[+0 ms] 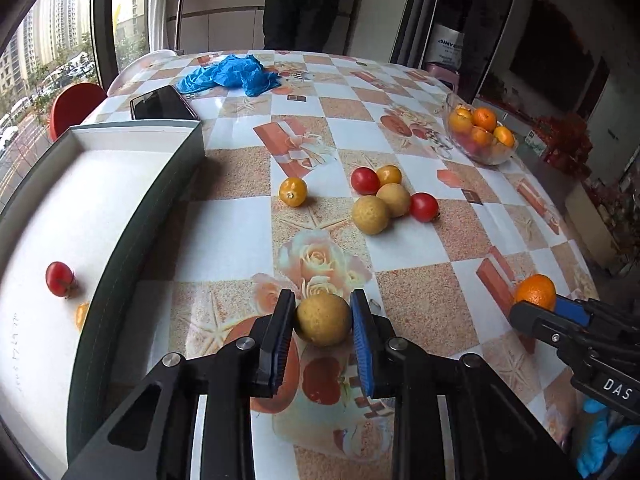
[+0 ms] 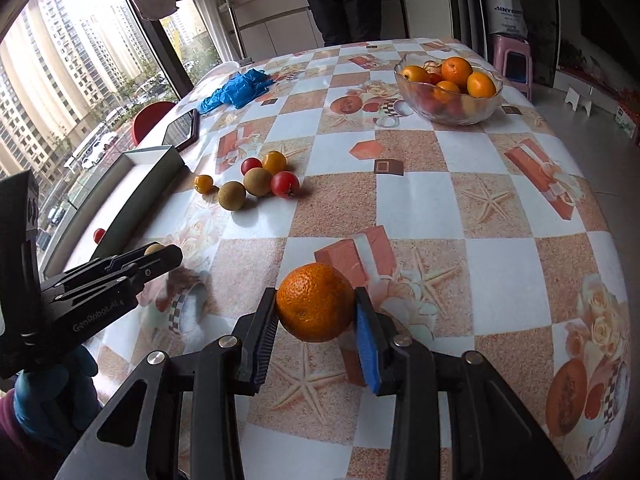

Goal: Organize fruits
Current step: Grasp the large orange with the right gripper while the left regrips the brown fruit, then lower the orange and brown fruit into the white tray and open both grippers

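Observation:
My left gripper [image 1: 322, 301] is shut on a round tan fruit [image 1: 323, 320], low over the patterned tablecloth beside the box. My right gripper [image 2: 316, 294] is shut on an orange [image 2: 315, 307]; the left wrist view shows it too, at the right edge [image 1: 535, 290]. To the left lies a dark green box [image 1: 168, 184] with a white floor, holding a red tomato [image 1: 60, 278] and a small orange fruit half hidden by its wall. Loose fruits sit mid-table: a yellow tomato [image 1: 293, 191], two tan fruits [image 1: 371, 214], two red tomatoes [image 1: 424, 207] and another yellow one.
A glass bowl [image 2: 412, 92] of oranges stands at the far right of the table. A black phone [image 1: 162, 103] and crumpled blue gloves [image 1: 232, 74] lie beyond the box. A person [image 1: 304, 4] stands at the table's far end. A red chair [image 1: 76, 104] is at the left.

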Motion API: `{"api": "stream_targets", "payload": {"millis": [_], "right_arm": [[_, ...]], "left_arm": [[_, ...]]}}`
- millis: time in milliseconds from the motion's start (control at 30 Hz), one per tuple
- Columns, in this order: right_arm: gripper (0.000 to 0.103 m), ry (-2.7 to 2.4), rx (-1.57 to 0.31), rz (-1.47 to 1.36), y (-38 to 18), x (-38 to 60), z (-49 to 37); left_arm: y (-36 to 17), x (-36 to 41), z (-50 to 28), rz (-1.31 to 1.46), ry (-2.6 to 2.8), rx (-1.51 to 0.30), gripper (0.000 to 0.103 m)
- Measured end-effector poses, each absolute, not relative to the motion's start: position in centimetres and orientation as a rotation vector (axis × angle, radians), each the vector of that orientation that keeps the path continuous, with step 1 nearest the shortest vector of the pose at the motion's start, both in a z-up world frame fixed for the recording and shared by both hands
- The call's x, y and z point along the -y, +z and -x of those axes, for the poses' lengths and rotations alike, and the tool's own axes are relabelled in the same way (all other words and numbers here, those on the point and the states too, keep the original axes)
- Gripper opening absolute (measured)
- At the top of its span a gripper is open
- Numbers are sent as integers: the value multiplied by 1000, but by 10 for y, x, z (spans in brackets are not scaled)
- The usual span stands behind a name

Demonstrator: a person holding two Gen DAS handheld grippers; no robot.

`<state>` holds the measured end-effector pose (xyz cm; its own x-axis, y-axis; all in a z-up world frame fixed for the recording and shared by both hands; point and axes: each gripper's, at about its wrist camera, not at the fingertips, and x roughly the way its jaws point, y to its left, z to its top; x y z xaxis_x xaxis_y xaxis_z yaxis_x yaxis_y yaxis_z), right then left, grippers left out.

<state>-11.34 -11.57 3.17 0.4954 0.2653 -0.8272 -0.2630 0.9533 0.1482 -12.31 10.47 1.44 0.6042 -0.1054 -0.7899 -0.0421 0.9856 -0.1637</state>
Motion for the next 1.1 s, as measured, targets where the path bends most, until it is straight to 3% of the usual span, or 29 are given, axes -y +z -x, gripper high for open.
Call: {"api": "stream_targets", "payload": {"millis": [533, 1100], "right_arm": [[40, 370, -983, 46, 53, 70, 135], [40, 555, -1005, 149, 52, -71, 134]], "left_arm": [[65, -155, 177, 183, 19, -815, 30], [52, -269, 206, 240, 182, -802, 30]]}}
